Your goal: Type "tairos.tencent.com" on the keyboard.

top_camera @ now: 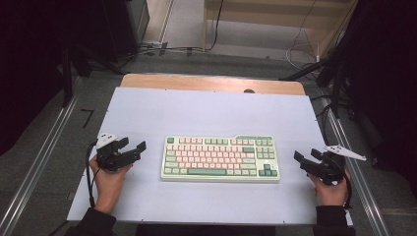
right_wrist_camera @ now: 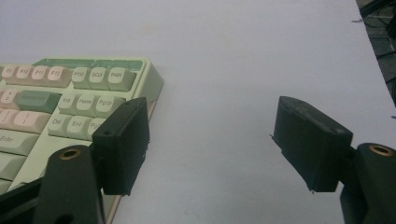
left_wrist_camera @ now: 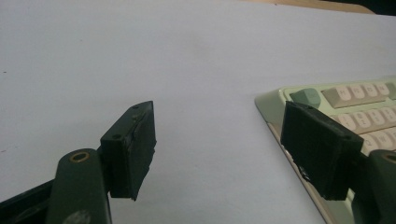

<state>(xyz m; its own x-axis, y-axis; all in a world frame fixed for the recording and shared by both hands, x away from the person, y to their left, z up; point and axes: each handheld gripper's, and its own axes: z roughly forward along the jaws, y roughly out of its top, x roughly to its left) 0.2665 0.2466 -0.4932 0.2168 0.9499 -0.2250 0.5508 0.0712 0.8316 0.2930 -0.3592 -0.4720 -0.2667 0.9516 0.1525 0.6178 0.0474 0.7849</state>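
A pale green keyboard (top_camera: 220, 158) with pink and green keys lies flat in the middle of the white table (top_camera: 206, 113). My left gripper (top_camera: 132, 144) rests on the table to the keyboard's left, open and holding nothing. In the left gripper view the gripper (left_wrist_camera: 231, 149) has its jaws wide apart, with the keyboard's corner (left_wrist_camera: 336, 105) behind the right jaw. My right gripper (top_camera: 307, 156) sits to the keyboard's right, also open and holding nothing. The right gripper view shows that gripper (right_wrist_camera: 212, 142) spread wide, the keyboard's right end (right_wrist_camera: 70, 100) behind its left jaw.
A strip of bare wood (top_camera: 211, 82) runs along the table's far edge. Metal rails (top_camera: 44, 157) flank the table on both sides. Cables (top_camera: 162, 49) lie on the floor beyond it, with dark stands at both sides.
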